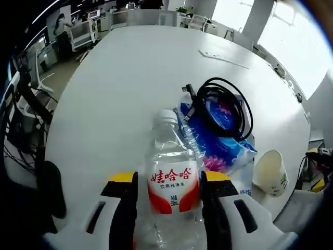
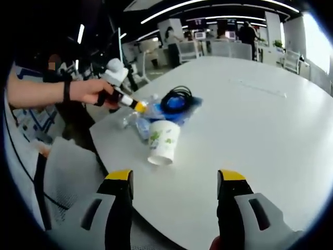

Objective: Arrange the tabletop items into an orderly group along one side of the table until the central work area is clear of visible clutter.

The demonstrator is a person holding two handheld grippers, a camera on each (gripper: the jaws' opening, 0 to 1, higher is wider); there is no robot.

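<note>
**Bottle held in my left hand-held gripper, right one spread wide**

In the left gripper view, my left hand-held gripper (image 1: 169, 195) is clenched on a clear plastic water bottle with a white cap and red label (image 1: 171, 177), low in the centre of the frame. Just beyond it, on the white round counter (image 1: 119, 88), lies a crumpled blue plastic packet (image 1: 221, 146) with a coiled black cable (image 1: 223, 104) resting on top. A white paper cup (image 1: 270, 172) sits at lower right near the counter's edge.

In the right gripper view, my right hand-held gripper (image 2: 174, 195) is released, jaws wide apart with nothing between them. The paper cup (image 2: 162, 141) lies tipped over at mid-frame, just beside the blue packet (image 2: 177, 107).
</note>
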